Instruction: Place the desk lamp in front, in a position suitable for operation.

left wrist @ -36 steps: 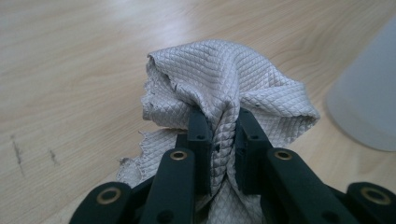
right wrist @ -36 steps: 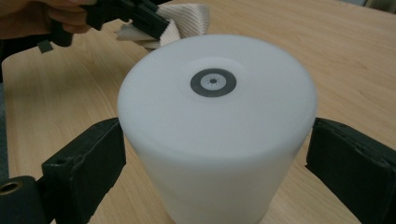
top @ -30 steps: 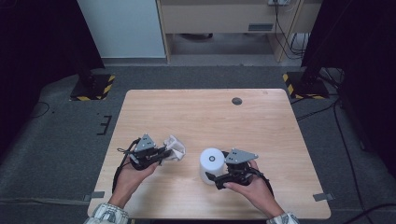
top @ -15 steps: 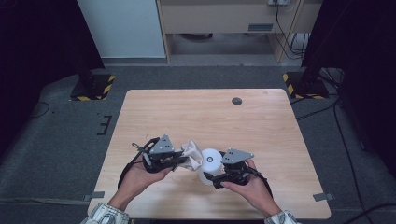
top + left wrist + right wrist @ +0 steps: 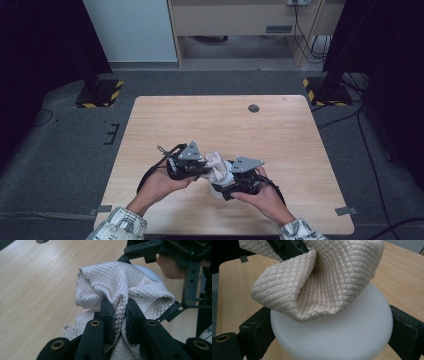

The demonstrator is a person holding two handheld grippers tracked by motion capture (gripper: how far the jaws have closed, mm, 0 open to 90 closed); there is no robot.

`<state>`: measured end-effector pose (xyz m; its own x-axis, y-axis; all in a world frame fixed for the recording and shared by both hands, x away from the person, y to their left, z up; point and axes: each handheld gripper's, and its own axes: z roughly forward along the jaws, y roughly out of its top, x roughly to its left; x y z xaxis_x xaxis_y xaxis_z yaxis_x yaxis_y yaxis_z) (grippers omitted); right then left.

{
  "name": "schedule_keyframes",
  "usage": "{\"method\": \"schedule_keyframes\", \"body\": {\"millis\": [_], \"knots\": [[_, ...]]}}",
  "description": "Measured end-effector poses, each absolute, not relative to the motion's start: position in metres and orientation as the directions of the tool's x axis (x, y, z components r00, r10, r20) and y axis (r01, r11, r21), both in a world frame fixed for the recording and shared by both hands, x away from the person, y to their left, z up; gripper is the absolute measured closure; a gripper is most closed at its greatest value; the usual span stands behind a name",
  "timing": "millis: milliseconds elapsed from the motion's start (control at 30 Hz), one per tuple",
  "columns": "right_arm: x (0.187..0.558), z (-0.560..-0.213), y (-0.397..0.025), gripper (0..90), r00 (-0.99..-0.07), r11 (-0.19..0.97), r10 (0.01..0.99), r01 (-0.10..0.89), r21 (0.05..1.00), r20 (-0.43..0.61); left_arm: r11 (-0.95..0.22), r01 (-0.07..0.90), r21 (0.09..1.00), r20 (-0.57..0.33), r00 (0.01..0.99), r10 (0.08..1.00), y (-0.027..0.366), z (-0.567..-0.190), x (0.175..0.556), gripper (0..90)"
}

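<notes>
pale wood table (image 5: 280, 135) amid dark floor; jaws clamping cloth (image 5: 120, 287), white jar (image 5: 337, 340)

A: Report the surface I work above.
B: Light wooden table (image 5: 165, 120), set on grey carpet (image 5: 60, 150).
A: Fixtures on it?
B: One dark round disc (image 5: 253, 108) near my far edge.
A: Beyond it?
B: Two yellow-black striped stand bases (image 5: 97, 94), a pale cabinet (image 5: 131, 30), hanging cables (image 5: 306, 30).

beige quilted cloth (image 5: 120, 287), white container (image 5: 337, 340)
</notes>
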<state>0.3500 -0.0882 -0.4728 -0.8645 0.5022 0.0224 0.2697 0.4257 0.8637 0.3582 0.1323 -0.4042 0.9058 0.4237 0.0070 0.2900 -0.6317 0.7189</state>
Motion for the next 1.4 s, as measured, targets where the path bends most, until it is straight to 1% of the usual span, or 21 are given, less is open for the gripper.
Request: {"method": "schedule_keyframes", "body": {"millis": [167,267,433,533,633,733,867,1067,1133,1267,1400], "knots": [[0.344,-0.471,-0.085,8.7,-0.874,0.445,0.486,0.261,0.857,0.014,-0.663,0.242,0.709,0.017,0.933,0.359,0.115,-0.402,0.344,77.6],[0.341,-0.471,-0.084,8.8,-0.880,0.452,0.474,0.255,0.855,0.012,-0.675,0.224,0.703,0.025,0.941,0.339,0.104,-0.401,0.340,77.5],[0.340,-0.472,-0.085,8.8,-0.882,0.441,0.470,0.256,0.860,0.021,-0.656,0.239,0.716,0.043,0.923,0.383,0.098,-0.403,0.351,77.3],[0.339,-0.472,-0.085,8.8,-0.880,0.443,0.475,0.258,0.859,0.020,-0.648,0.252,0.719,0.048,0.912,0.408,0.100,-0.403,0.355,77.3],[0.339,-0.471,-0.085,8.8,-0.879,0.445,0.476,0.260,0.857,0.020,-0.659,0.270,0.702,0.044,0.907,0.419,0.108,-0.401,0.354,77.3],[0.339,-0.471,-0.085,8.8,-0.879,0.450,0.476,0.261,0.854,0.018,-0.681,0.267,0.682,0.050,0.912,0.408,0.114,-0.398,0.350,77.3],[0.339,-0.470,-0.084,8.8,-0.878,0.454,0.478,0.266,0.851,0.019,-0.701,0.244,0.670,0.048,0.928,0.369,0.117,-0.397,0.340,77.3],[0.338,-0.469,-0.084,8.9,-0.875,0.460,0.483,0.272,0.845,0.019,-0.699,0.222,0.679,0.038,0.941,0.336,0.105,-0.398,0.336,77.2],[0.338,-0.469,-0.084,8.9,-0.876,0.462,0.483,0.273,0.844,0.018,-0.707,0.209,0.676,0.050,0.943,0.328,0.099,-0.398,0.337,77.2],[0.338,-0.468,-0.084,8.8,-0.875,0.464,0.484,0.274,0.842,0.018,-0.710,0.208,0.673,0.060,0.941,0.332,0.094,-0.397,0.342,77.0],[0.338,-0.468,-0.083,8.9,-0.874,0.468,0.485,0.278,0.839,0.019,-0.697,0.235,0.677,0.055,0.929,0.366,0.096,-0.398,0.353,76.8]]}}
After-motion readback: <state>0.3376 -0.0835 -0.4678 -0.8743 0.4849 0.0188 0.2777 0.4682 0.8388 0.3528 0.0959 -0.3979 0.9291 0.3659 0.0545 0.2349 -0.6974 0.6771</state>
